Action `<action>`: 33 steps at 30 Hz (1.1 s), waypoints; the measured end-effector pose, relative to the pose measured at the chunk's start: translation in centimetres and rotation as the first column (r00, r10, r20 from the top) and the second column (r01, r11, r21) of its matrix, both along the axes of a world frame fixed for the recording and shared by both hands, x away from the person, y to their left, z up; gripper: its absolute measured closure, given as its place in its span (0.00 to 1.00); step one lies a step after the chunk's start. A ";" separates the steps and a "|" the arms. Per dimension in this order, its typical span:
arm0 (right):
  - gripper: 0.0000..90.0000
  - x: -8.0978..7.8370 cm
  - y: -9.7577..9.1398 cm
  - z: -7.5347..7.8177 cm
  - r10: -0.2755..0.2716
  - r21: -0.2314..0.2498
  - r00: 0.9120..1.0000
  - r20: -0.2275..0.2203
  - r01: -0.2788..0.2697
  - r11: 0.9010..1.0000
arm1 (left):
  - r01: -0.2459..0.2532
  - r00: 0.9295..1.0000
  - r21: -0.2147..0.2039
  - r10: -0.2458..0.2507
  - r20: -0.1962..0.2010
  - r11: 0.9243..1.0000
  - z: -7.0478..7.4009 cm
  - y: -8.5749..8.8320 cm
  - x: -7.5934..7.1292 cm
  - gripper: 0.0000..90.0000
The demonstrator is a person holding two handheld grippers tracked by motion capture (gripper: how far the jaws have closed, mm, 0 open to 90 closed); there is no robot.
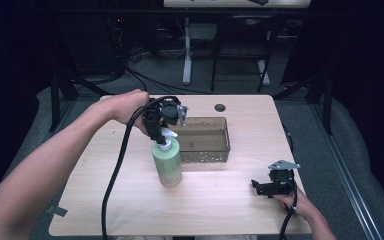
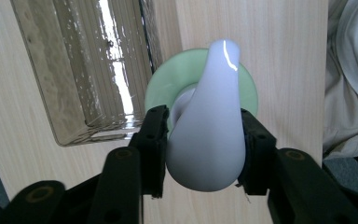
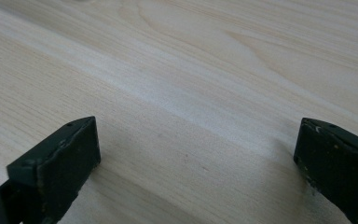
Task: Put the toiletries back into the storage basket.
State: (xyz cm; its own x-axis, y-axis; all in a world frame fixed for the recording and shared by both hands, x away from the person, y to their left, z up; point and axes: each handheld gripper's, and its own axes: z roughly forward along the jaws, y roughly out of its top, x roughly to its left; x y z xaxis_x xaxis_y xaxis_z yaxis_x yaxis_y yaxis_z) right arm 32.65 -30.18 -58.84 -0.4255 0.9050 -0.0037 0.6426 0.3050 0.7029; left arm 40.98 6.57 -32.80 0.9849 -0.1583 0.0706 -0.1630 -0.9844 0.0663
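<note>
Your left gripper (image 2: 204,140) comes down from above with its fingers (image 2: 151,140) clenched on the white pump head (image 2: 209,126) of the green bottle (image 1: 167,162). The bottle stands upright on the tabletop (image 1: 215,200), just in front of the near left corner of the clear plastic bin (image 1: 205,140); whether it touches the bin's wall I cannot tell.

Step in hand, by my reading: the grip on the pump is made and the lift has yet to start. The bin is the likely destination. The next move calls for a straight rise, high enough for the bottle's base to clear the rim, then a short carry over the opening.

Watch the hold: the pump is smooth and tapered, so the weight below could slip or swing.

Your right gripper (image 1: 267,187) rests at the near right of the tabletop, fingers (image 3: 56,163) released and wide with bare wood between them. It is well apart from the path. A cable (image 1: 115,175) trails across the near left.
</note>
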 end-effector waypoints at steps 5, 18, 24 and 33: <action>0.00 0.0 0.0 0.0 0.002 -0.002 1.000 -0.002 -0.002 1.000 | 0.016 1.000 -0.001 -0.016 0.010 1.000 0.2 0.0 -0.1 0.69; 0.00 0.0 0.0 0.0 0.003 -0.001 1.000 -0.002 -0.003 1.000 | 0.037 0.999 0.021 -0.038 0.017 0.999 0.3 0.0 -0.4 0.70; 0.00 0.0 0.0 0.0 0.003 -0.001 1.000 -0.002 -0.003 1.000 | 0.049 0.999 0.039 -0.050 0.016 0.998 0.3 -0.1 -0.5 0.70; 0.00 0.0 0.0 0.0 0.004 0.003 1.000 0.000 -0.004 1.000 | 0.059 0.998 0.051 -0.060 0.019 0.997 0.8 -0.1 -0.6 0.70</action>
